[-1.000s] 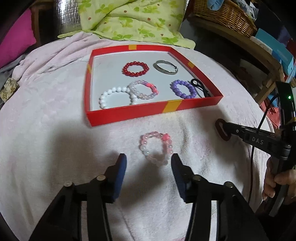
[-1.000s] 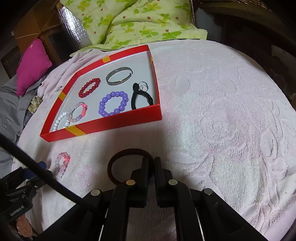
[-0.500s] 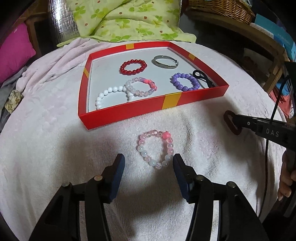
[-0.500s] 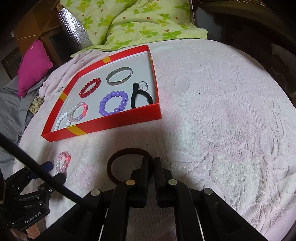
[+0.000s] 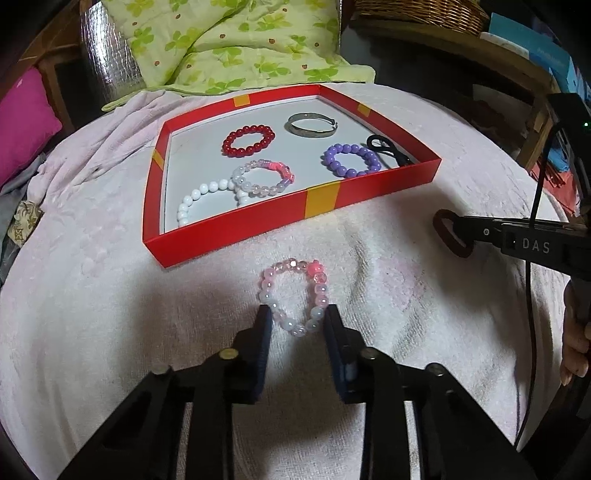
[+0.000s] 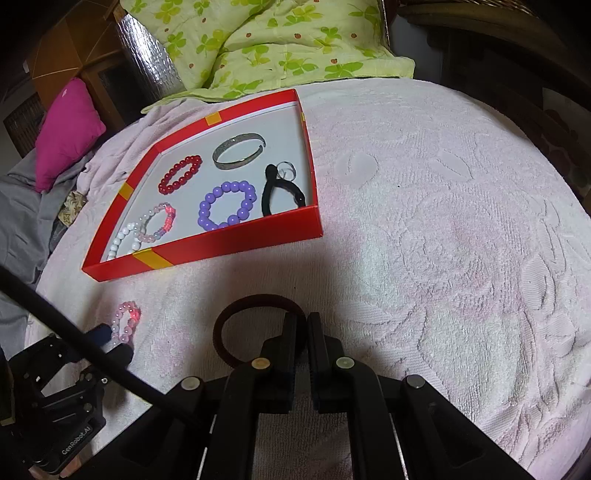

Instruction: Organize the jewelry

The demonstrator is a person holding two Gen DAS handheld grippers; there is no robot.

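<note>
A pink and white bead bracelet (image 5: 293, 295) lies on the pale pink towel in front of the red tray (image 5: 258, 225). My left gripper (image 5: 297, 317) has closed on the bracelet's near end, its blue pads touching the beads on both sides. It also shows in the right wrist view (image 6: 127, 325). My right gripper (image 6: 306, 325) is shut on a dark brown hair band (image 6: 255, 306), held just above the towel; the band also shows in the left wrist view (image 5: 448, 232). The tray holds red (image 5: 248, 139), purple (image 5: 351, 158), white (image 5: 207, 199) and pink-clear bracelets and a silver bangle (image 5: 312, 124).
A black hair tie (image 6: 280, 194) and a small ring lie in the tray's right corner. A green patterned quilt (image 5: 236, 44) lies behind the tray, a magenta cushion (image 6: 66, 129) at far left, a wicker basket (image 5: 417, 14) at back right.
My left gripper moved forward over the pink bracelet and its jaws narrowed from wide open to closing on the bracelet's near end. The right gripper stayed still with the hair band.
</note>
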